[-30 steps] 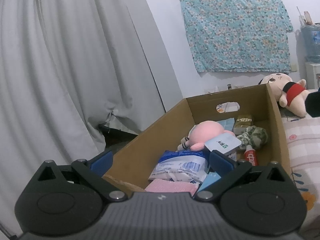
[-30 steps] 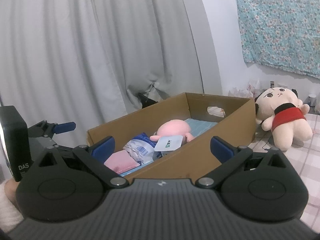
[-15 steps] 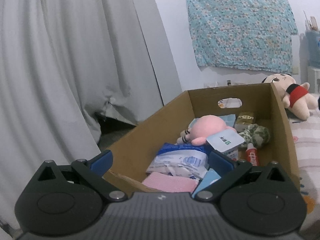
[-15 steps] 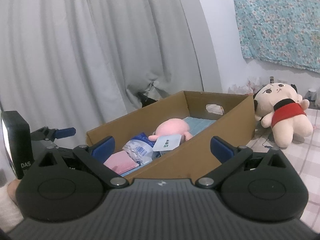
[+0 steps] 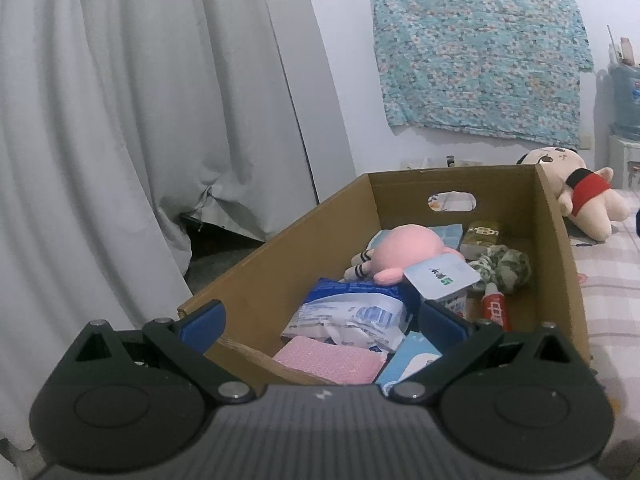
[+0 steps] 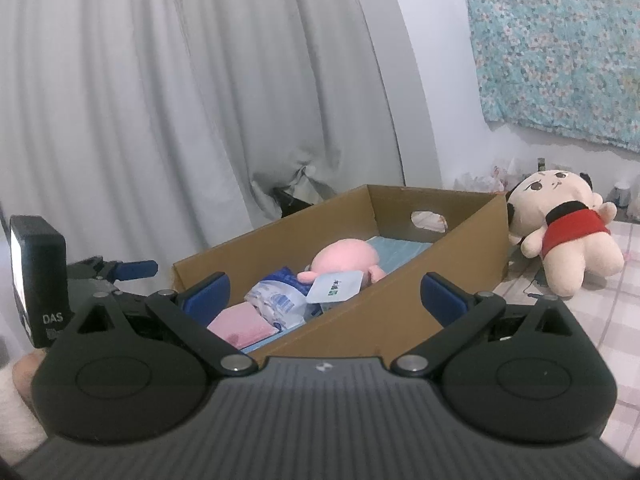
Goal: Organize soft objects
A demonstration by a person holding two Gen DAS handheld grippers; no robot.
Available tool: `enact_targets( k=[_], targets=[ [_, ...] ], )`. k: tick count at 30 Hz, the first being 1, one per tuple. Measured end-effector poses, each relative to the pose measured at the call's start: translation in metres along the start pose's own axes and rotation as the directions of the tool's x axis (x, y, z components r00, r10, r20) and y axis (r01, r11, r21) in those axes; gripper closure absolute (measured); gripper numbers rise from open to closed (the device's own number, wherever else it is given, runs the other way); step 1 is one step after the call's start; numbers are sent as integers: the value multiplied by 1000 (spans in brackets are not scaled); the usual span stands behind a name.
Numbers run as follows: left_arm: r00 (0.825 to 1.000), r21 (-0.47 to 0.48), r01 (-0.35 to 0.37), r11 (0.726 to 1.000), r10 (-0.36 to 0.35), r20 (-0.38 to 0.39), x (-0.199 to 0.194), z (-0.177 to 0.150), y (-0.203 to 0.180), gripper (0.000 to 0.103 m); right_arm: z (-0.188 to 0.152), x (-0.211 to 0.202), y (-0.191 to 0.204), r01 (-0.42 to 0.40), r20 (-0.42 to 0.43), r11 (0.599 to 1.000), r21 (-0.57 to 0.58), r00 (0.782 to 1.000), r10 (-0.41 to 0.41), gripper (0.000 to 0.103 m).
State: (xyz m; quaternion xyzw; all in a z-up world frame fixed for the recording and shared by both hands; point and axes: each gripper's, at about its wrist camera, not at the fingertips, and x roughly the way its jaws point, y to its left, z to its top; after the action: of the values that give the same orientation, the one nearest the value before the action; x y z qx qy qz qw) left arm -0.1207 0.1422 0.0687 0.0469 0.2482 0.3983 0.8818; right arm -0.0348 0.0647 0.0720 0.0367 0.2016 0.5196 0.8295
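Note:
A cardboard box (image 5: 280,264) (image 6: 400,312) stands on the bed. In it lie a pink plush (image 5: 404,252) (image 6: 344,258), a blue-white tissue pack (image 5: 352,316) (image 6: 276,300), a pink cloth (image 5: 332,364) (image 6: 236,324), a white packet (image 5: 440,280) (image 6: 336,288), a camouflage soft toy (image 5: 504,268) and a red tube (image 5: 496,308). A cream doll in a red shirt (image 5: 576,196) (image 6: 560,232) lies on the bed beyond the box. My left gripper (image 5: 320,320) is open and empty over the box's near end. My right gripper (image 6: 324,292) is open and empty beside the box's right wall.
Grey curtains (image 5: 120,120) hang to the left and behind. A floral cloth (image 5: 480,48) hangs on the wall. A water dispenser (image 5: 624,96) stands at far right. The checked bedsheet (image 6: 580,320) lies right of the box. The left gripper's body (image 6: 80,280) shows at left in the right wrist view.
Both grippers have drawn back and turned slightly; the box and doll sit a little lower and further in view. Nothing was picked up or released.

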Motion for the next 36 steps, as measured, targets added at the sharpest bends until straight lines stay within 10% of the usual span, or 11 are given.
enact_targets(
  k=[36],
  targets=[
    [1000, 27, -18, 999, 18, -24, -2, 0, -5, 0, -6, 0, -2, 40, 26, 999, 37, 999, -41, 1]
  ],
)
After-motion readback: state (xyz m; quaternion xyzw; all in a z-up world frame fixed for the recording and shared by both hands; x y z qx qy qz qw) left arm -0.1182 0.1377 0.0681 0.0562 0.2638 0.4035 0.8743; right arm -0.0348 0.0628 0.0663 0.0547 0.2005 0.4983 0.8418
